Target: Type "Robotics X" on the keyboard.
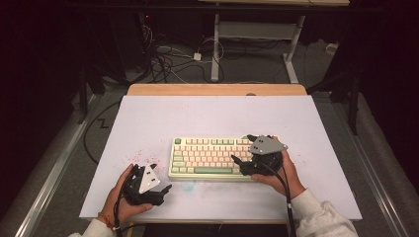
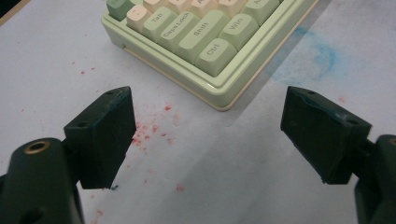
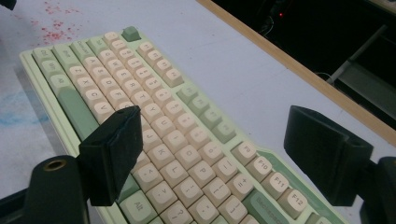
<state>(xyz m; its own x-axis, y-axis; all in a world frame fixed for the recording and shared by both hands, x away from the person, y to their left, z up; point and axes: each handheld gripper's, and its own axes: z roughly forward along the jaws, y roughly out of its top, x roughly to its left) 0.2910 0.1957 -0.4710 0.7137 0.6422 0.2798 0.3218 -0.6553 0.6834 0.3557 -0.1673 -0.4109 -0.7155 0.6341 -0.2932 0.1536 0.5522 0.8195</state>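
A pale green keyboard [image 1: 207,157] with cream and green keys lies near the middle of the white table [image 1: 207,116]. My left gripper [image 1: 160,177] rests low by the front edge, left of the keyboard, jaws open and empty. In the left gripper view the gripper [image 2: 205,98] faces the keyboard's [image 2: 205,37] Ctrl corner. Over the keyboard's right end, my right gripper [image 1: 242,148] is open too. The right gripper view shows that gripper [image 3: 212,116] with its jaws spread wide above the key rows of the keyboard [image 3: 154,112], nothing between them.
Red specks [image 1: 138,158] dot the table left of the keyboard, and a faint blue smear [image 2: 322,56] marks the surface by its front edge. A wooden strip [image 1: 217,89] runs along the table's far edge. Cables [image 1: 168,59] and a desk frame lie on the floor beyond.
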